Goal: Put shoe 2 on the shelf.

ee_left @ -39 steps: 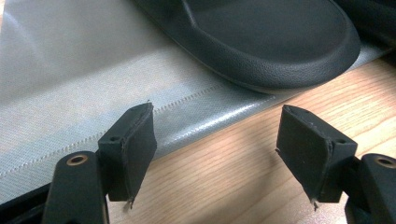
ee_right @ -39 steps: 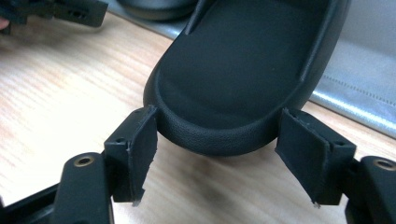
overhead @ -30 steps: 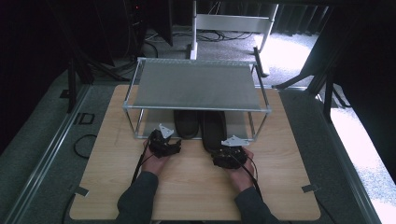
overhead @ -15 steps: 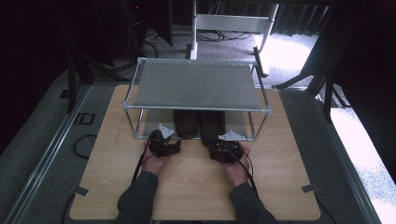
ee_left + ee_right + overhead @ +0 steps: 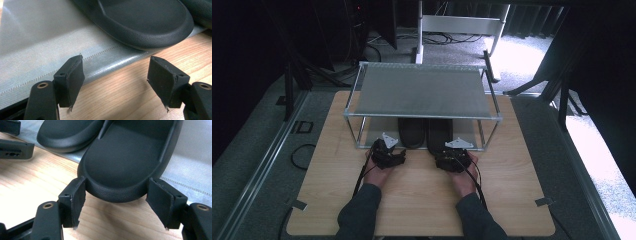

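Two black slippers lie side by side on a grey mat (image 5: pixel 37 35) under a metal rack (image 5: pixel 424 90): the left slipper (image 5: pixel 412 131) and the right slipper (image 5: pixel 439 131). My left gripper (image 5: pixel 393 146) rests at the rack's front edge. In the left gripper view it (image 5: pixel 115 57) stands open over the mat's edge, and the left slipper's heel (image 5: pixel 150 25) lies just ahead. My right gripper (image 5: pixel 453 151) is open too. In the right gripper view its tips (image 5: pixel 116 179) flank the rounded heel of the right slipper (image 5: pixel 125 152), which stays flat on the mat.
The rack's top shelf hangs over the slippers, and its front posts (image 5: pixel 357 132) stand on either side of the grippers. The wooden table (image 5: pixel 422 200) stretches toward the person. Part of the left gripper (image 5: pixel 15 148) shows at the upper left of the right gripper view.
The right hand has crept a little forward toward the slippers. The left hand has stayed put.
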Available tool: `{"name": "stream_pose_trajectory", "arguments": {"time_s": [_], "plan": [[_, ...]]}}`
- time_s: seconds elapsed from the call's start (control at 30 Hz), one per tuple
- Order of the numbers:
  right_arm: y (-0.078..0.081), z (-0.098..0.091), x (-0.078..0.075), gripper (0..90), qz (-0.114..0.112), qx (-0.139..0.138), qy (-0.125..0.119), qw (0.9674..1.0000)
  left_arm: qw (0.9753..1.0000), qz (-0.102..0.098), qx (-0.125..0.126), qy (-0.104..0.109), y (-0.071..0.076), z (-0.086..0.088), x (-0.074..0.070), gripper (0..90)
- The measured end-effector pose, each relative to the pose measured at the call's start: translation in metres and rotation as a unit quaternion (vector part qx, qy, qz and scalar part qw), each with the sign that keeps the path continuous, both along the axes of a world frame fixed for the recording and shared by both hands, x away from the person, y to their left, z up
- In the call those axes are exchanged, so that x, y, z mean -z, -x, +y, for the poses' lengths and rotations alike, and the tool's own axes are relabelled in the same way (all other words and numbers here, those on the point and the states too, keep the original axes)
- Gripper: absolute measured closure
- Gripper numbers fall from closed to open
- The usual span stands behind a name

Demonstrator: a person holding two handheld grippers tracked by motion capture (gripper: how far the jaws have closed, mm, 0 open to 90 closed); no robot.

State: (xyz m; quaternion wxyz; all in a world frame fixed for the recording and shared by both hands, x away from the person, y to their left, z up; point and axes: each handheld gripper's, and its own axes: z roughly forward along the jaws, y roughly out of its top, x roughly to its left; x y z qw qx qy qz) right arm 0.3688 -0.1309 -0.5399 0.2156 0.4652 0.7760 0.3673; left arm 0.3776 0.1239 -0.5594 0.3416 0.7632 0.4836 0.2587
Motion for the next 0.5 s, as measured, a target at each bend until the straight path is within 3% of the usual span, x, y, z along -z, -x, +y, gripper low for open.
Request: {"name": "stream_pose_trajectory", "arguments": {"time_s": [0.5], "plan": [[-0.014, 0.005, 0.002, 32.0, -0.001, 0.008, 0.000, 1.0000, 1.0000, 0.000, 0.003, 0.000, 0.000, 0.000, 0.000, 30.4]]}}
